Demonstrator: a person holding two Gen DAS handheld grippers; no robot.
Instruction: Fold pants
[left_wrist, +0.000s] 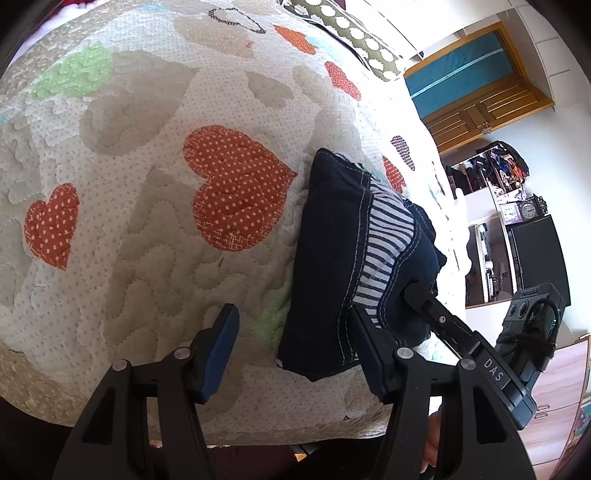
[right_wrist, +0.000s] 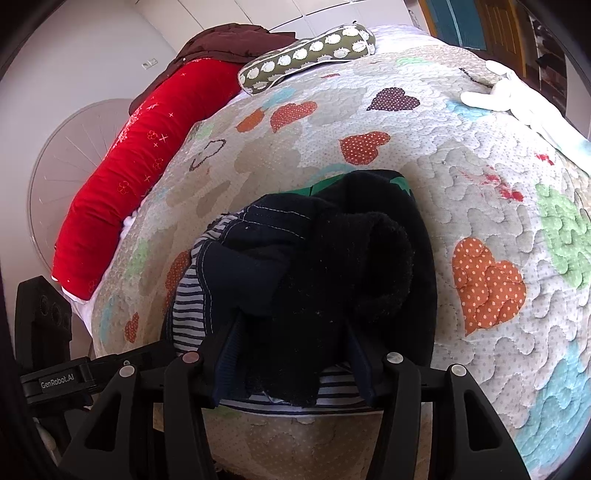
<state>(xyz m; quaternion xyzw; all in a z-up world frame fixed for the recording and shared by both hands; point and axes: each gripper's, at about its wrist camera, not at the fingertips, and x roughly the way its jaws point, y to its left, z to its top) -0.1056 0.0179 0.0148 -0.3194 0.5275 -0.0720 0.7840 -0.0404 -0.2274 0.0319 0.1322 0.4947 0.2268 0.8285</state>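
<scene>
navy pants (left_wrist: 328, 236) on a heart-patched quilt (left_wrist: 147, 229)
pants lined in blue-white stripes, pale stitching; quilt cream with orange dotted hearts; red bolster (right_wrist: 140, 162); olive pillow (right_wrist: 306, 55) with white circles.

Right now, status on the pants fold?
Left hand-held gripper open, empty, beside pants. Right hand-held gripper straddles the bundle, grip unclear. Pants bunched on quilt. Nothing in the way.
</scene>
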